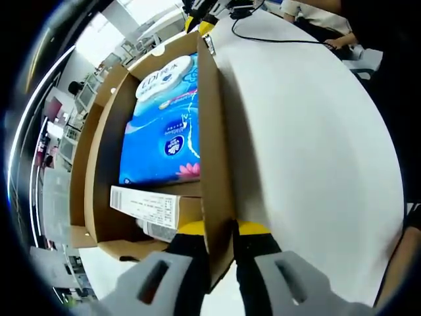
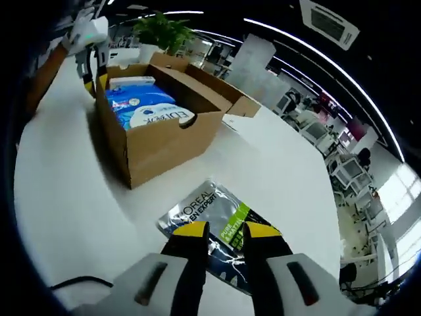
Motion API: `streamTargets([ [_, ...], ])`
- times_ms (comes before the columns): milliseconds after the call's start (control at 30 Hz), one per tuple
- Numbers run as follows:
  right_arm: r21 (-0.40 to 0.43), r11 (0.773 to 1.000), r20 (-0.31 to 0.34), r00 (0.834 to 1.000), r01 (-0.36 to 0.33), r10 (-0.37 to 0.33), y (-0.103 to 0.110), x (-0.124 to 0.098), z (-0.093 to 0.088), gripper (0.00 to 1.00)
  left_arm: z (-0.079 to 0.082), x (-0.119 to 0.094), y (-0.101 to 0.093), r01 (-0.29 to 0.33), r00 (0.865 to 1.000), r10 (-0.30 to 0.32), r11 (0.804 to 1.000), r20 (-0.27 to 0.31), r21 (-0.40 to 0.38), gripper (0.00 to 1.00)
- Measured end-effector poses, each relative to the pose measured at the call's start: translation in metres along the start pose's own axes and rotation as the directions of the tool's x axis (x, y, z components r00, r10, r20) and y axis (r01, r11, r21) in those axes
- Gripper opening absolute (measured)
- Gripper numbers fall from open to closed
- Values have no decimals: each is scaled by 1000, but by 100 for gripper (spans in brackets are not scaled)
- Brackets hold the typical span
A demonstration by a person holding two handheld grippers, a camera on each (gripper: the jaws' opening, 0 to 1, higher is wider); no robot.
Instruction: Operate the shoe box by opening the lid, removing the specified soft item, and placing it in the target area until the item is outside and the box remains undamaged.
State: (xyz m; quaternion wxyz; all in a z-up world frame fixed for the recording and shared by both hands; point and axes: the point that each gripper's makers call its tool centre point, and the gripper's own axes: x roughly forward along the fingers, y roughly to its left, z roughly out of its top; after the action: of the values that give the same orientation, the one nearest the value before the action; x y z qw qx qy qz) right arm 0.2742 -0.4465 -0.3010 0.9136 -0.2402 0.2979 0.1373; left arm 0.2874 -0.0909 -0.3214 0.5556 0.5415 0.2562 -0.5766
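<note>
— White worktop (image 2: 79, 197); where's the soft pouch?
— Pouch (image 2: 214, 227) lies flat at lower centre, outside the box (image 2: 164, 135), partly under the right claw (image 2: 225, 234), jaws slightly apart, empty.
— Left claw (image 1: 222, 230)?
— Pinching the box wall.

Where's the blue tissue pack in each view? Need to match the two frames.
Left gripper view: the blue tissue pack lies upper left of centre, inside the cardboard box, whose wall the left tongs clamp.
Right gripper view: the same pack sits upper left, inside the open box, seen from outside.
Shared landmark: the box on the white table, with the left tongs at its far wall.
</note>
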Motion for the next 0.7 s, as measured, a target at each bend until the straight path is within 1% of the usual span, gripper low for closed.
streamTargets([
  [67,34,999,0,1000,-12,12,0,8,-2,20,0,0,0,0,1000,0,1000,1,1,12],
  [100,62,998,8,1000,-10,10,-1,12,-2,20,0,0,0,0,1000,0,1000,1,1,12],
  [133,110,994,28,1000,-13,10,-2,18,0,20,0,0,0,0,1000,0,1000,1,0,12],
  [200,188,981,52,998,-43,34,0,26,0,20,0,0,0,0,1000,0,1000,0,1,12],
  [233,244,969,52,998,-50,39,-1,30,-2,20,0,0,0,0,1000,0,1000,2,1,12],
  [267,255,966,46,998,-49,38,-1,31,-4,20,0,0,0,0,1000,0,1000,2,1,12],
  [300,269,963,15,1000,-22,19,-5,35,-10,20,0,0,0,1,1000,-1,1000,3,2,12],
  [333,249,968,18,1000,-17,13,-6,36,-11,20,0,0,0,1,1000,-1,1000,2,1,12],
  [400,265,964,15,1000,-8,4,-7,37,-12,20,0,0,0,2,1000,-2,1000,1,1,12],
  [467,279,960,-17,1000,19,-15,-12,37,-19,20,0,0,0,2,1000,-2,1000,1,1,12],
  [500,289,957,-34,999,25,-15,-12,38,-24,20,0,0,0,2,1000,-2,1000,0,1,12],
  [567,304,952,-49,999,22,-7,-11,40,-29,20,0,0,0,3,1000,-3,1000,-1,0,12],
  [600,350,937,-8,1000,13,-10,-11,40,-24,19,0,0,0,3,1000,-3,1000,-1,0,12],
  [633,380,925,-15,1000,-11,18,-7,40,-26,18,0,0,0,3,1000,-3,1000,-2,0,12],
  [700,427,904,-12,999,-23,31,-6,40,-27,16,0,0,0,3,1000,-3,1000,-2,0,12],
])
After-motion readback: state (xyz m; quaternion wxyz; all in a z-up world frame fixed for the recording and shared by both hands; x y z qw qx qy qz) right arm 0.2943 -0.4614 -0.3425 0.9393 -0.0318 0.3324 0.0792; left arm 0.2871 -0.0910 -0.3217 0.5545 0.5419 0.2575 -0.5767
